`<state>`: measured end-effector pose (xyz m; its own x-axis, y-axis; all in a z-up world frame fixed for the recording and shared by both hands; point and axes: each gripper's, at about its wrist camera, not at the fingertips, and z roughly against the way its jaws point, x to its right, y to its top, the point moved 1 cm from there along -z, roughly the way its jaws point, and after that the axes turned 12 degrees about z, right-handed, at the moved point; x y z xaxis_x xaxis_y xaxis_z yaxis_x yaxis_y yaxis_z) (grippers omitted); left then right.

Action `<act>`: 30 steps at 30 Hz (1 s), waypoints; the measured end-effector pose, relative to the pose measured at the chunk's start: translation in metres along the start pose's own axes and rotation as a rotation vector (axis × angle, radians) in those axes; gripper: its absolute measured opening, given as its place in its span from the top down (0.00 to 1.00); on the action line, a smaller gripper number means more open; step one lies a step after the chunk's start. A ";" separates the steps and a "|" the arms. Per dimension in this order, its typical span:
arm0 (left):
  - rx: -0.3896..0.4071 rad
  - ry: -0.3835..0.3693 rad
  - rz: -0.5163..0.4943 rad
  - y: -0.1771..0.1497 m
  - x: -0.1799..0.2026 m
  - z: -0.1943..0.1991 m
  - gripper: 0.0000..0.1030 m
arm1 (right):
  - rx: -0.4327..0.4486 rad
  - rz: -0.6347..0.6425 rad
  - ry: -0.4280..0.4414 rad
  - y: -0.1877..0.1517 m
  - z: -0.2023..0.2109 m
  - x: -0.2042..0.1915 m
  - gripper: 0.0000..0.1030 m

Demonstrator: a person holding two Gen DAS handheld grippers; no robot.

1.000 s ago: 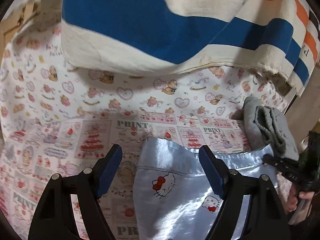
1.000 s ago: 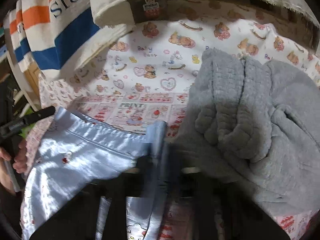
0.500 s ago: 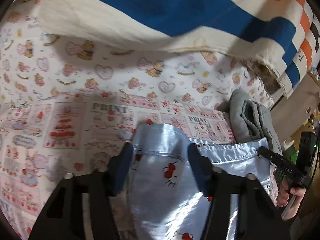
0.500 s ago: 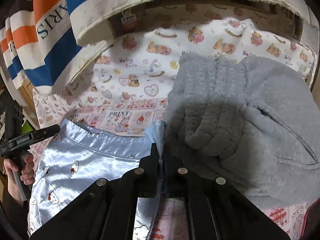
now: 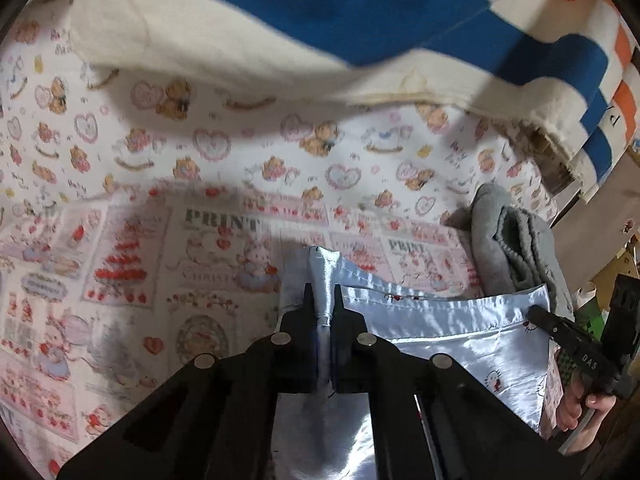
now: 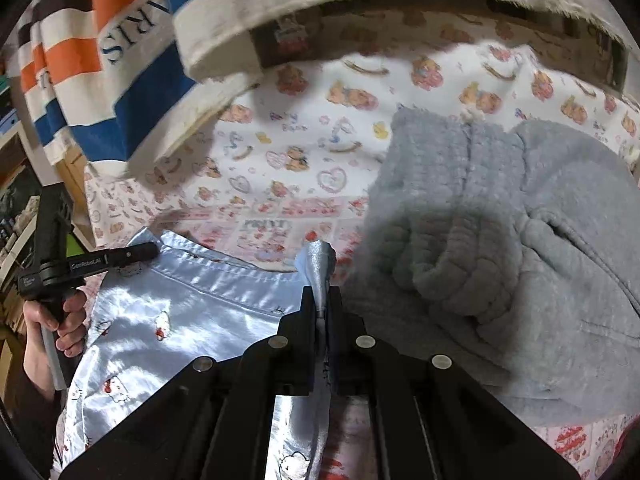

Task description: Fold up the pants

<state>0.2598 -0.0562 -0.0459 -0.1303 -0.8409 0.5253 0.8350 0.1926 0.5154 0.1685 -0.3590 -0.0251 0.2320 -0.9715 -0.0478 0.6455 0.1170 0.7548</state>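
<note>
Under me spreads a white bedsheet printed with bears, hearts and pink "PRINT" panels (image 5: 224,152). A cream towel striped blue and orange (image 5: 360,12) hangs behind it. Wooden shelving (image 6: 16,184) stands at my left.

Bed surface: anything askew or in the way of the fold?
Mostly fine. Left gripper and right gripper each pinch a waistband corner of the satin Hello Kitty pants. One oddity: a crumpled grey fleece garment lies bunched right against the right-hand corner, crowding the fold area.
</note>
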 end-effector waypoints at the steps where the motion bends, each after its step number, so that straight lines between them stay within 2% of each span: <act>1: 0.015 0.008 0.003 0.002 -0.001 0.004 0.97 | 0.012 0.006 -0.002 0.001 0.000 -0.001 0.96; 6: 0.085 0.054 0.010 0.020 -0.006 0.022 0.97 | 0.041 0.018 -0.002 0.020 -0.009 -0.006 0.96; 12: 0.167 0.119 -0.027 0.056 -0.001 0.036 0.97 | 0.091 0.022 -0.007 0.074 -0.021 -0.010 0.96; 15: 0.207 0.104 -0.021 0.069 -0.001 0.044 0.97 | 0.129 0.028 -0.006 0.094 -0.021 -0.013 0.96; 18: 0.231 0.044 -0.004 0.074 -0.003 0.061 0.97 | 0.163 0.033 0.014 0.105 -0.006 -0.014 0.96; 23: 0.247 -0.002 -0.048 0.058 0.006 0.096 0.97 | 0.189 0.060 0.060 0.097 0.027 -0.020 0.96; 30: 0.262 -0.019 -0.155 0.001 0.027 0.148 0.97 | 0.200 0.114 0.073 0.053 0.079 -0.038 0.96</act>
<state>0.1777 -0.0035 0.0692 -0.2571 -0.8614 0.4380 0.6383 0.1889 0.7463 0.1358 -0.3322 0.0683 0.3519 -0.9360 0.0036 0.4565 0.1750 0.8723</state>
